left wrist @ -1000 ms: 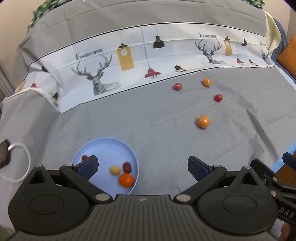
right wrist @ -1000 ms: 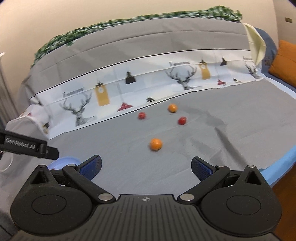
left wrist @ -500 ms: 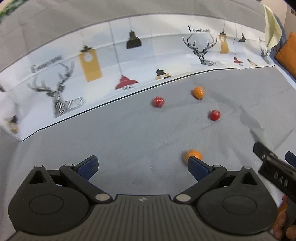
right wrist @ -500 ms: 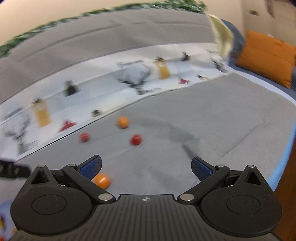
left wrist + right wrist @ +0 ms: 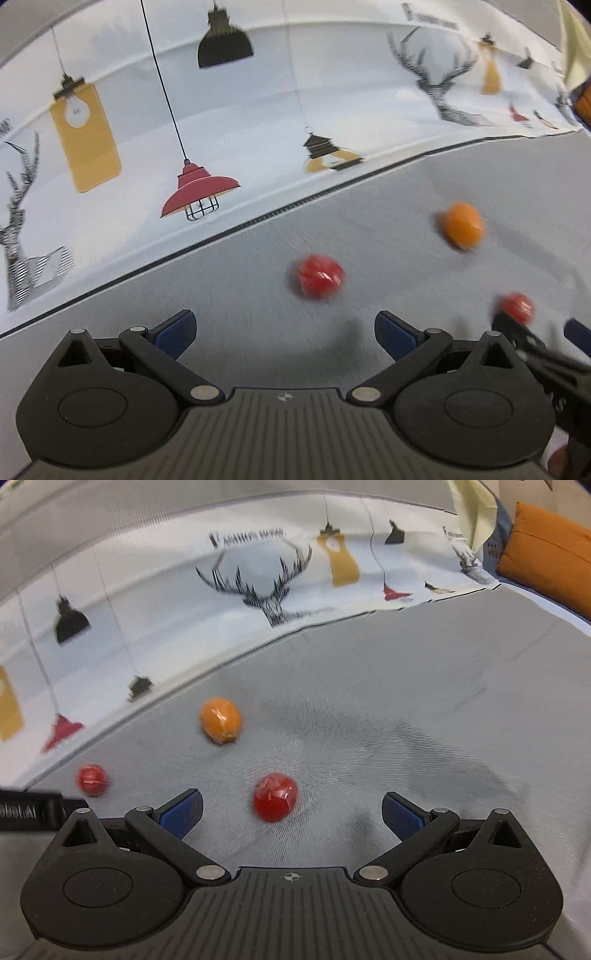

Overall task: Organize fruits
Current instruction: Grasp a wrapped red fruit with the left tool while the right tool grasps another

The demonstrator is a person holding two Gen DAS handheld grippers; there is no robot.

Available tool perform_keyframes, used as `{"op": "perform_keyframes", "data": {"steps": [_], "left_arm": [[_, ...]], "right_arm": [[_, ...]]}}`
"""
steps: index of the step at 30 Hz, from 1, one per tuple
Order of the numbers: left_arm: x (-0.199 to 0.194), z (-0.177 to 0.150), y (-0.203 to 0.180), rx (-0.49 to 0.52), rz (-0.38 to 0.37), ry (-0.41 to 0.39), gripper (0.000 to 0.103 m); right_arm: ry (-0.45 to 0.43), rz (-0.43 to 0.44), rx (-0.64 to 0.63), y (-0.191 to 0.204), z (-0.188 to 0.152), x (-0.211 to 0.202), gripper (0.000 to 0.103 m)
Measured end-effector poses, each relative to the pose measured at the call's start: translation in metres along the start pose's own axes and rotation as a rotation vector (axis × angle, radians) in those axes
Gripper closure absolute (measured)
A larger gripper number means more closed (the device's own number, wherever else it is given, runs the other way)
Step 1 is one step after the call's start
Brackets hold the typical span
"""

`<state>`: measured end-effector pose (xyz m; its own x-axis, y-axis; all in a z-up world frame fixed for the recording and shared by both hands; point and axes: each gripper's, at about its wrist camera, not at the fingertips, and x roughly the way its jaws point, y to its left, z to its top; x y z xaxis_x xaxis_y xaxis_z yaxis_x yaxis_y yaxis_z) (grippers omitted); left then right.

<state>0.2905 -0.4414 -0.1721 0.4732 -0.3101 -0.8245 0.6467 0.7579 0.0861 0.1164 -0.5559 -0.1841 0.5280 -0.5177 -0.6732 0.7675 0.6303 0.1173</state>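
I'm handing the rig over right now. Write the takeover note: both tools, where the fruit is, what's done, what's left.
Left tool: open, empty, low over the grey cloth, aimed at a red fruit.
Right tool: open, empty, with another red fruit just ahead between its fingers, not gripped.
An orange fruit lies farther back, near the printed sheet.
Done: nothing in hand; no container in view.
Left: these three loose fruits need collecting. Views are motion-blurred.
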Motion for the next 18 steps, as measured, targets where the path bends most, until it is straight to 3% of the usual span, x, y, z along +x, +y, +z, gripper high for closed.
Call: {"op": "perform_keyframes", "data": {"steps": [2,4,10,11,13,14,17,18], "left_arm": [[0.019,0.005,0.004,-0.001,-0.005,0.011,0.000],[0.033,0.008,0.008,-0.007,-0.029,0.002,0.000],[0.034,0.012,0.003,-0.026,0.008,-0.024,0.000],[0.032,0.012,0.001,-0.014,0.012,-0.027,0.003],[0.023,0.011,-0.006,0.019,-0.002,-0.058,0.037],[0.017,0.012,-0.010,0.033,-0.001,-0.064,0.070],[0.006,0.012,-0.017,0.029,0.018,-0.066,0.070],[0.002,0.011,-0.018,0.029,0.002,-0.067,0.070]], "right_arm": [[-0.006,-0.033,-0.025,0.003,-0.006,0.012,0.000],[-0.042,-0.080,-0.145,0.015,-0.013,0.016,0.001],[-0.070,-0.073,-0.141,0.015,-0.014,0.018,0.001],[-0.071,-0.073,-0.141,0.014,-0.015,0.018,0.001],[-0.075,-0.073,-0.141,0.015,-0.015,0.018,0.001],[-0.078,-0.068,-0.144,0.015,-0.015,0.017,0.005],[-0.110,-0.036,-0.191,0.020,-0.015,0.007,0.072],[-0.106,-0.035,-0.196,0.021,-0.015,0.006,0.072]]}}
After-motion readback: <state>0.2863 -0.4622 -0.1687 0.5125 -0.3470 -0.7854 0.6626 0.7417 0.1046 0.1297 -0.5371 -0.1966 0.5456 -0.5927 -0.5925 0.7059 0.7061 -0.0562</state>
